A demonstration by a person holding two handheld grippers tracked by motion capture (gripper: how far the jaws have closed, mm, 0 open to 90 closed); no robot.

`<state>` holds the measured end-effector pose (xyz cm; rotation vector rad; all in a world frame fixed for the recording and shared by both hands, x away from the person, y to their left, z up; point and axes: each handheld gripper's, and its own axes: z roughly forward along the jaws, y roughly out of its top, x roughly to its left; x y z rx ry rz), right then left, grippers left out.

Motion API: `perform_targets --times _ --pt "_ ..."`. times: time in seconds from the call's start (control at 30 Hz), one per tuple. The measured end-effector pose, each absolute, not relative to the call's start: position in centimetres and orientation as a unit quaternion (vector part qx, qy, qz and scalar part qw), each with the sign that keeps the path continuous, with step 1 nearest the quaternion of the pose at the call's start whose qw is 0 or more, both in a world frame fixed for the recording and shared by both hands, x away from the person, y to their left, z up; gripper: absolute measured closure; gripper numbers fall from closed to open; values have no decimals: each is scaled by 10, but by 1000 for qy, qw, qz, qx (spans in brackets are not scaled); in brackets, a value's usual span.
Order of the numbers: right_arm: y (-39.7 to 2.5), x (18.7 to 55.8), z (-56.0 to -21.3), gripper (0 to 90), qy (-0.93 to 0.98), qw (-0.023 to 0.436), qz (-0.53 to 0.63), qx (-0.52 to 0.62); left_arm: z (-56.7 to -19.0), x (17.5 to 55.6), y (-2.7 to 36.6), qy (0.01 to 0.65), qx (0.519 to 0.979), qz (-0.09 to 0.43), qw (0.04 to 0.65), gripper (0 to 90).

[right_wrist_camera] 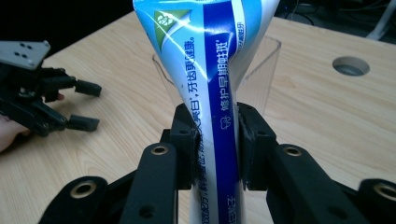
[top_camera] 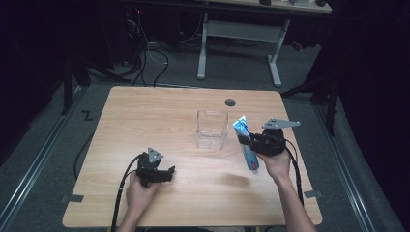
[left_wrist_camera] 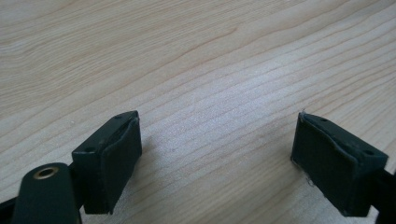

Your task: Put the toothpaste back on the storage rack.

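The soft, light toothpaste tube (right_wrist_camera: 212,93) is pinched at its middle by the right tongs (right_wrist_camera: 215,140), just at 3 o'clock of the clear plastic box (top_camera: 212,129) on the counter (top_camera: 145,116), and could squash or slip, while the left tongs (left_wrist_camera: 217,154) are spread wide, holding nothing.

clear box (top_camera: 212,128) mid-table (top_camera: 145,116), toothpaste tube (top_camera: 245,142) right
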<state>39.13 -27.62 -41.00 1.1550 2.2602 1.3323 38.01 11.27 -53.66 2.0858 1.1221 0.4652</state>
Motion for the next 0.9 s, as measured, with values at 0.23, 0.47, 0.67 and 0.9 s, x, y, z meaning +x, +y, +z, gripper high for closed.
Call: perform_targets --times 0.23,0.47,0.67,0.9 --pt "-269 395 -404 711 782 142 467 388 -537 380 113 434 808 180 356 162" --pt "-266 399 -397 711 777 143 479 382 -537 380 113 434 808 180 356 162" --pt "-262 401 -389 711 773 142 491 375 -537 380 113 434 808 180 356 162" --pt "-258 404 -383 711 768 133 505 370 -537 380 113 434 808 180 356 162"
